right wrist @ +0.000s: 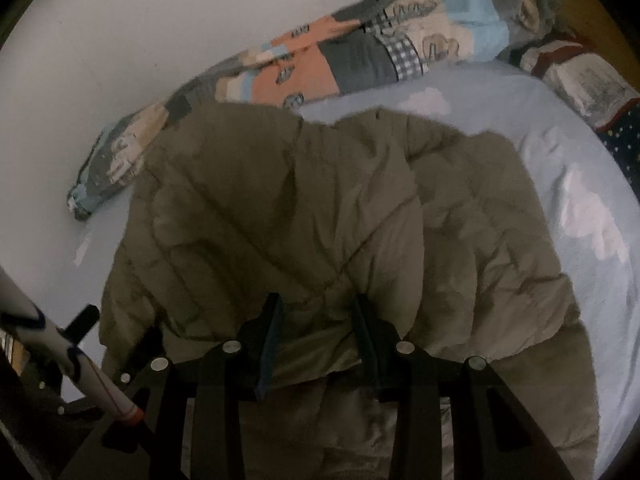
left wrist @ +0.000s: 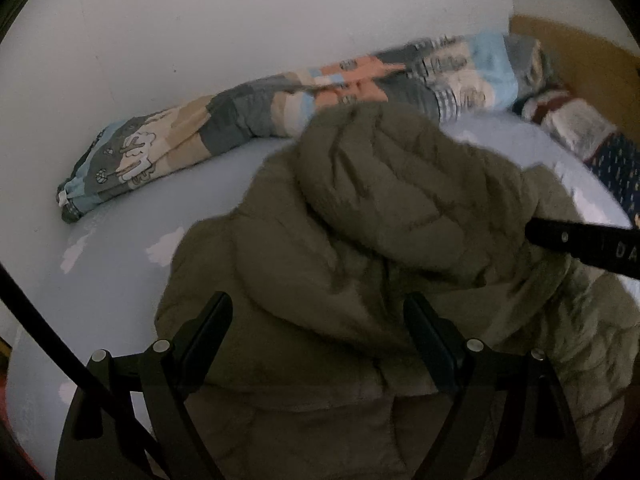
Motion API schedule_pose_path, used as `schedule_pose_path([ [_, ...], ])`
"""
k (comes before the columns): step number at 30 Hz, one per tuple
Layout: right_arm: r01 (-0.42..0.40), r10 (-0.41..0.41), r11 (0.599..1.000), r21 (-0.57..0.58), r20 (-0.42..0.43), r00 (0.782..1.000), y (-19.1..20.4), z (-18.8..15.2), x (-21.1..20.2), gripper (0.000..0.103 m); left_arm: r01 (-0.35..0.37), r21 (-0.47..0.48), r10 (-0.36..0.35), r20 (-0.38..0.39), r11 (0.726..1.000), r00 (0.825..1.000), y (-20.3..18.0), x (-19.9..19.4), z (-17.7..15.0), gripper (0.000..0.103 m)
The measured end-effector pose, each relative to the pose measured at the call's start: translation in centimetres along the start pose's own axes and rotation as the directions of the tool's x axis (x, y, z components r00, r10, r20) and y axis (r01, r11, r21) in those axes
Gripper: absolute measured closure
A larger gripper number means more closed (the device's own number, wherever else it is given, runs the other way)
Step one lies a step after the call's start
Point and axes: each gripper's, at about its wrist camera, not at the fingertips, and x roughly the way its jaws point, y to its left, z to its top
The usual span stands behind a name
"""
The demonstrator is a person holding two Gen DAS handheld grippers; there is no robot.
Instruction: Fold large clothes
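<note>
An olive quilted puffer jacket (left wrist: 360,216) lies rumpled on a bed with a light blue sheet (left wrist: 120,264). My left gripper (left wrist: 318,320) is open, its fingers wide apart just above the jacket's near part. In the right wrist view, my right gripper (right wrist: 318,320) is shut on a gathered bunch of the jacket (right wrist: 280,200), and creases run out from the pads. From the right edge of the left wrist view, a black finger (left wrist: 568,240) of that gripper reaches into a raised fold of the jacket. The jacket's underside is hidden.
A rolled patchwork quilt (left wrist: 280,108) lies along the white wall (left wrist: 240,20) at the bed's far side. Patterned pillows (right wrist: 580,76) are at the far right by a wooden headboard (left wrist: 580,48). A white sleeve (right wrist: 60,344) and a black cable (left wrist: 40,320) are at the lower left.
</note>
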Motion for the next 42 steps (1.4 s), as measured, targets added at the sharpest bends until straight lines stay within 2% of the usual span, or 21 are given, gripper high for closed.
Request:
schedule_pose_path([
  [4,-0.012,0.011,1.000,0.024,0.043,0.999,-0.3,0.6,-1.1,0.064,0.015,-0.093,-0.012,0.025,0.996,1.000,2.3,-0.6,0.6,0.016],
  [10,-0.038,0.036,0.998,0.043,0.044,0.998,-0.4,0.7,-1.3,0.064,0.007,-0.190,-0.022,-0.078,0.982,0.997,4.7,1.5,0.2,0.016],
  [13,-0.043,0.043,0.999,0.010,0.037,0.998,0.4,0.5,-1.3,0.064,0.001,-0.198,-0.025,-0.116,0.980,0.993,4.6,2.3,-0.1,0.016],
  [16,-0.047,0.048,0.999,-0.021,0.013,0.999,1.3,0.0,-0.8,0.064,-0.016,-0.177,-0.012,-0.157,0.984,0.988,4.1,3.0,-0.7,0.016],
  [21,0.002,-0.009,0.998,-0.058,-0.117,0.993,1.8,-1.4,2.6,0.063,-0.013,-0.163,-0.020,-0.198,0.987,0.980,3.4,3.8,-1.4,0.016],
  [29,-0.009,0.005,0.999,-0.047,-0.082,0.997,1.7,-1.1,1.5,0.063,0.006,-0.169,-0.033,-0.158,0.986,0.987,3.8,2.2,-1.0,0.016],
  [42,-0.022,0.023,0.997,-0.070,0.015,1.000,3.2,-1.5,-6.0,0.063,-0.008,-0.149,0.005,-0.023,0.989,1.000,4.6,-5.1,-1.0,0.016],
])
